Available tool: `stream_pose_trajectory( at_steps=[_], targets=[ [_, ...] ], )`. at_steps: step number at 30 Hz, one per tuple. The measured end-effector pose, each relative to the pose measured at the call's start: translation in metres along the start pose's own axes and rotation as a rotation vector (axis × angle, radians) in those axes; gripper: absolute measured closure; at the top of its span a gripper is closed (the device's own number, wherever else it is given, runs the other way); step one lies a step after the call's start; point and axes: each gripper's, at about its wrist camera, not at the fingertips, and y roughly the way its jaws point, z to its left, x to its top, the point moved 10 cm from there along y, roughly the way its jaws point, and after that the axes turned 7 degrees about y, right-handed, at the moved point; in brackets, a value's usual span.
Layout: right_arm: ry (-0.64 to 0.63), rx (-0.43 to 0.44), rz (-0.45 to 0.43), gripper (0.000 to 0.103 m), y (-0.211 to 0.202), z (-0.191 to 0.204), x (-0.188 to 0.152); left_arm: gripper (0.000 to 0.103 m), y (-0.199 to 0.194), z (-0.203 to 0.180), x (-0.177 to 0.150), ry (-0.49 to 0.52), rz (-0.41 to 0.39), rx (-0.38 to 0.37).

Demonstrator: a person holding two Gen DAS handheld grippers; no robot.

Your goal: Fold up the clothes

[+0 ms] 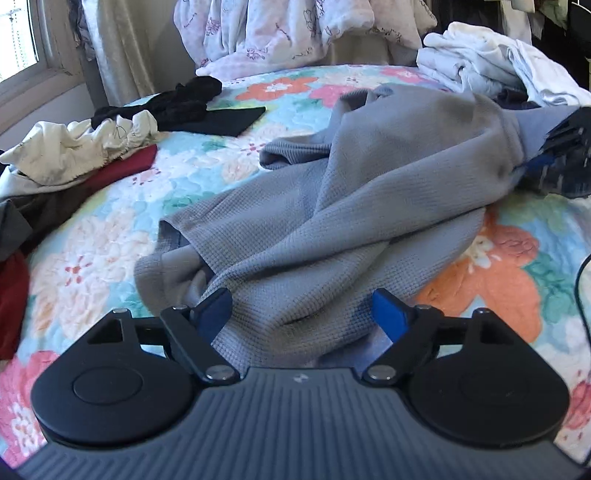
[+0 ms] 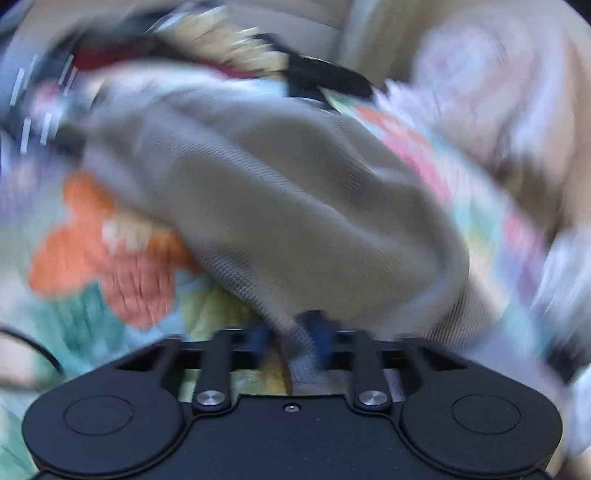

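A grey waffle-knit shirt [image 1: 332, 206] lies rumpled across the floral quilt [image 1: 122, 236]. My left gripper [image 1: 301, 314] stands open over the shirt's near edge; cloth lies between its blue pads [image 1: 388, 314], which do not press on it. At the right edge of the left wrist view, my right gripper [image 1: 565, 155] pulls one end of the shirt taut. The right wrist view is blurred: my right gripper [image 2: 288, 332] is shut on a fold of the grey shirt [image 2: 288, 206], with cloth bunched between its blue pads [image 2: 321, 332].
Crumpled white, red and dark clothes [image 1: 74, 151] are piled at the left. A black garment [image 1: 192, 107] lies farther back. A heap of white laundry [image 1: 487, 66] sits at the back right. Floral bedding [image 1: 277, 33] hangs behind. A window [image 1: 18, 40] is at the far left.
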Motion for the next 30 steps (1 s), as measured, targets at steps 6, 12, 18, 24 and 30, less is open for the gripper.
stream_pose_trajectory(
  at_steps=[6, 12, 18, 24, 30],
  targets=[
    [0.133, 0.049, -0.095, 0.1, -0.037, -0.034, 0.034, 0.092, -0.007, 0.003, 0.024, 0.027, -0.021, -0.031],
    [0.145, 0.214, 0.103, 0.099, -0.064, -0.028, 0.047, 0.094, -0.059, -0.002, 0.053, 0.009, -0.121, -0.017],
    [0.209, 0.18, 0.169, 0.099, -0.095, -0.037, 0.048, 0.094, -0.093, -0.018, 0.057, -0.033, -0.207, -0.008],
    [0.46, 0.246, -0.074, 0.098, -0.139, -0.029, 0.032, 0.094, -0.109, -0.007, 0.08, -0.002, -0.232, 0.043],
    [0.61, 0.361, -0.163, 0.098, -0.166, 0.012, -0.006, 0.094, -0.124, 0.002, 0.112, 0.055, -0.228, 0.064]
  ],
)
